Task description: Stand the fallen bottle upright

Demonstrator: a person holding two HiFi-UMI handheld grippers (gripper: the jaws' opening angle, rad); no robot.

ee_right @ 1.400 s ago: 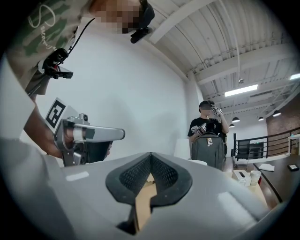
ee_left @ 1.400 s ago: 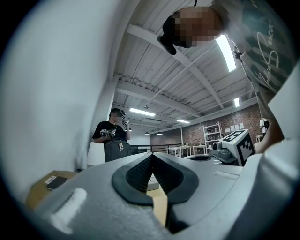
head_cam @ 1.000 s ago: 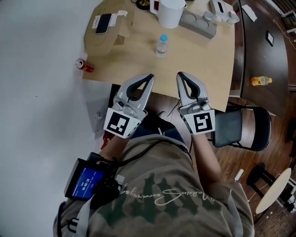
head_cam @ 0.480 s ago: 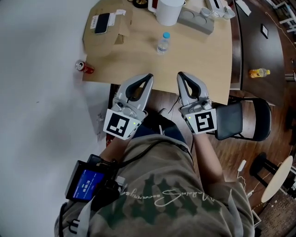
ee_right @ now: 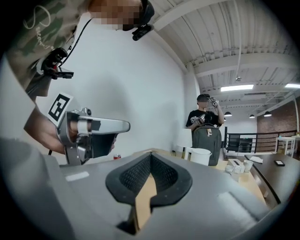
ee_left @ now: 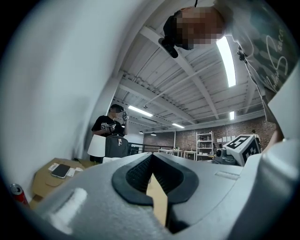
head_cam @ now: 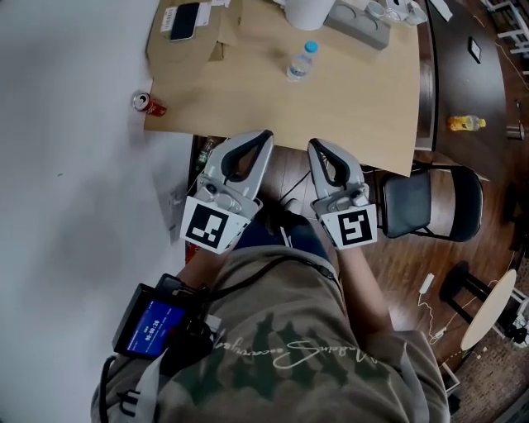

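Note:
A small clear water bottle (head_cam: 302,62) with a blue cap stands upright on the light wooden table (head_cam: 364,107), near its middle. My left gripper (head_cam: 266,136) and right gripper (head_cam: 314,144) hang side by side just off the table's near edge, well short of the bottle. Both point toward the table. In the left gripper view the left gripper's (ee_left: 151,159) jaws meet at the tips with nothing between them. The right gripper view shows the right gripper's (ee_right: 150,159) jaws closed and empty too. The bottle is hidden in both gripper views.
A red can (head_cam: 150,104) lies on the floor left of the table. A cardboard box with a phone (head_cam: 183,20), a white tub (head_cam: 310,12) and a power strip (head_cam: 357,25) sit at the table's far side. A black chair (head_cam: 430,206) stands to the right. A yellow bottle (head_cam: 465,123) rests on the dark table.
Both grippers have drawn back from the table's edge, the right one shifting slightly left. The table and bottle sit higher in the head view. The bottle stays upright.

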